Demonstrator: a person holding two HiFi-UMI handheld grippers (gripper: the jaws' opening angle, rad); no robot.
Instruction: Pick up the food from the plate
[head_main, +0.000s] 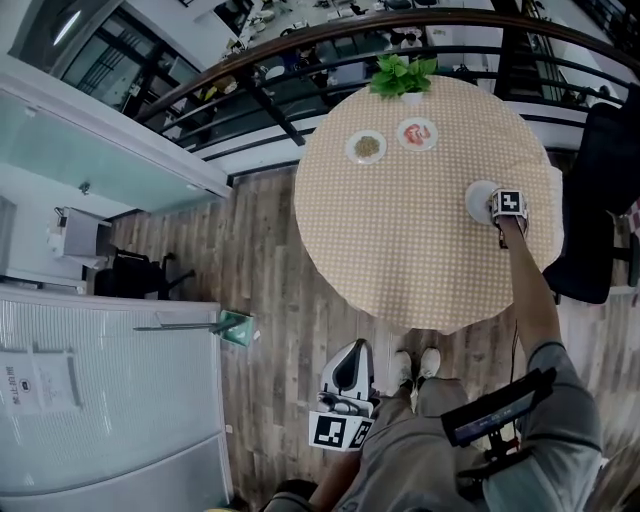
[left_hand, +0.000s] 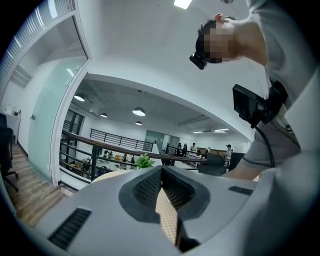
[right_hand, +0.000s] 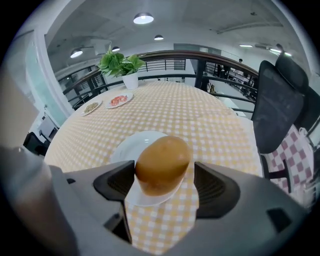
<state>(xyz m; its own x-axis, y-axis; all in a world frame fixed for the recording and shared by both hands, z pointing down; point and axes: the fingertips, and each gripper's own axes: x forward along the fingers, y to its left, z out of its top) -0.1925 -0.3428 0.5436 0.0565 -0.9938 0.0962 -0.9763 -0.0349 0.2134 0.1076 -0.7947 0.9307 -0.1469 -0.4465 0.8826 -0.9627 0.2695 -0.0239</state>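
Note:
A brown, potato-shaped piece of food (right_hand: 162, 165) stands on a small white plate (right_hand: 127, 147) at the right side of the round checkered table (head_main: 420, 230). My right gripper (right_hand: 164, 172) is open with one jaw on each side of the food. The left pad is against it and a thin gap shows at the right pad. In the head view that gripper (head_main: 505, 208) covers the plate (head_main: 477, 200) and hides the food. My left gripper (head_main: 345, 398) hangs low beside the person's legs, off the table, its jaws (left_hand: 161, 172) shut and empty.
Two more plates with food (head_main: 366, 147) (head_main: 417, 133) sit at the table's far side beside a potted plant (head_main: 403, 75). A dark chair (head_main: 600, 200) stands right of the table, with a railing (head_main: 300, 60) behind it. A glass partition (head_main: 100, 150) is at the left.

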